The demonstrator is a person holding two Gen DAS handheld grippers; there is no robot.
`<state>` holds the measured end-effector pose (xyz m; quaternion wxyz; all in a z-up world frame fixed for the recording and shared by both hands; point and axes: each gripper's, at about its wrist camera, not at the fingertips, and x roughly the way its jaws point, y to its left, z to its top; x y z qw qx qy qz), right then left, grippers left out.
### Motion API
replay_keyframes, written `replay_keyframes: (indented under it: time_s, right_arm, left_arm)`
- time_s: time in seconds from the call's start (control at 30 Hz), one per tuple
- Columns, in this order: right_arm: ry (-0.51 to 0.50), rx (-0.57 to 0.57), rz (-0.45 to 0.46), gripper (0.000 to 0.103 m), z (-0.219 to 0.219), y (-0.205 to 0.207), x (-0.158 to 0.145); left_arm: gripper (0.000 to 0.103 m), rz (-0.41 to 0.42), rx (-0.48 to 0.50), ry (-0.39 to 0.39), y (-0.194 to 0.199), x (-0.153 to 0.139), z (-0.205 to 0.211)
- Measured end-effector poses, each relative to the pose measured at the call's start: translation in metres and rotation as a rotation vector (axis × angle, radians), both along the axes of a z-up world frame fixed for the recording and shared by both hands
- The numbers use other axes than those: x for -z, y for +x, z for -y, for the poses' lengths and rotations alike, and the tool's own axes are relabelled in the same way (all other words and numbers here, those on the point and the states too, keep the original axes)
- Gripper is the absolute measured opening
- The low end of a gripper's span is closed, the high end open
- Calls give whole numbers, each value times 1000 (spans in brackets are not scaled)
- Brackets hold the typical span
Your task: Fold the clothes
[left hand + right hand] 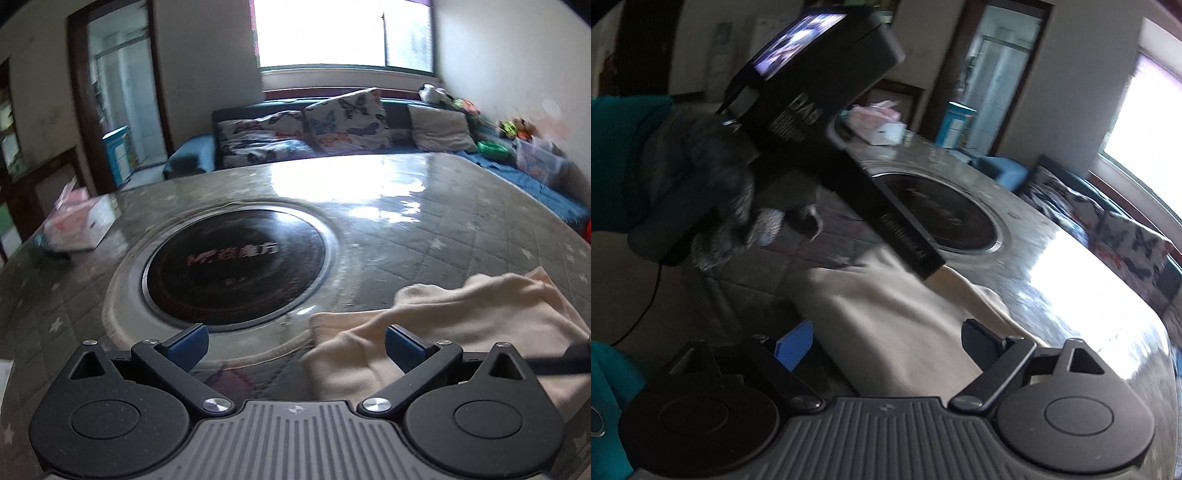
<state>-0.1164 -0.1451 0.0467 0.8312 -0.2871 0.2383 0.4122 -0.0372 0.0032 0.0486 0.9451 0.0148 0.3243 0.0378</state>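
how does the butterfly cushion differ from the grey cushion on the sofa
The butterfly cushion is covered in colourful butterfly prints, while the grey cushion is plain. The butterfly cushion sits near the middle of the sofa, tipped at an angle with one corner raised; the grey cushion sits further right and squarer. Both lean against the sofa back under the window.

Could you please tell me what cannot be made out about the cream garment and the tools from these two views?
- Cream garment: left wrist view, its right part runs off the edge; what kind of garment is unclear.
- Same garment: right wrist view, blurred, far end hidden behind the left tool's body.
- Gloved hand: blurred.
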Motion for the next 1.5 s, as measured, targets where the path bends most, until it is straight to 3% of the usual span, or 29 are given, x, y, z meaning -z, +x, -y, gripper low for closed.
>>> replay_keyframes:
  time_s: [0.2, 0.37, 0.5, 0.63, 0.87, 1.07, 1.3, 1.37, 1.43, 1.5]
  right_arm:
    - [-53, -70, 5, 74, -26, -2, 9]
    - [-104, -125, 28, 62, -46, -7, 20]
    - [-135, -141, 47, 41, -56, -12, 29]
    - [-87, -116, 16, 21, -53, -4, 24]
    - [71, -34, -59, 14, -28, 9, -3]
    - [155, -3, -83, 13, -6, 16, -18]
    - [187, -6, -90, 12, 6, 19, -19]
    - [193, -10, -91, 12, 7, 20, -18]
    - [198, -13, -101, 12, 7, 23, -16]
    - [202, -20, -109, 14, 9, 26, -14]
  left_arm:
    - [103, -6, -58, -63, -13, 0, -27]
    - [103, -41, -87, -163, -19, 5, -41]
    - [103, -65, -98, -258, -23, 7, -48]
    - [103, -95, -120, -385, -25, 9, -52]
    - [103, -181, -191, -653, -21, 19, -59]
    - [101, -204, -170, -758, -14, 21, -50]
    - [88, -227, -122, -846, -5, 25, -35]
    - [75, -233, -117, -859, -3, 27, -33]
    - [47, -250, -120, -877, 1, 30, -34]
    - [31, -266, -121, -891, 3, 35, -35]
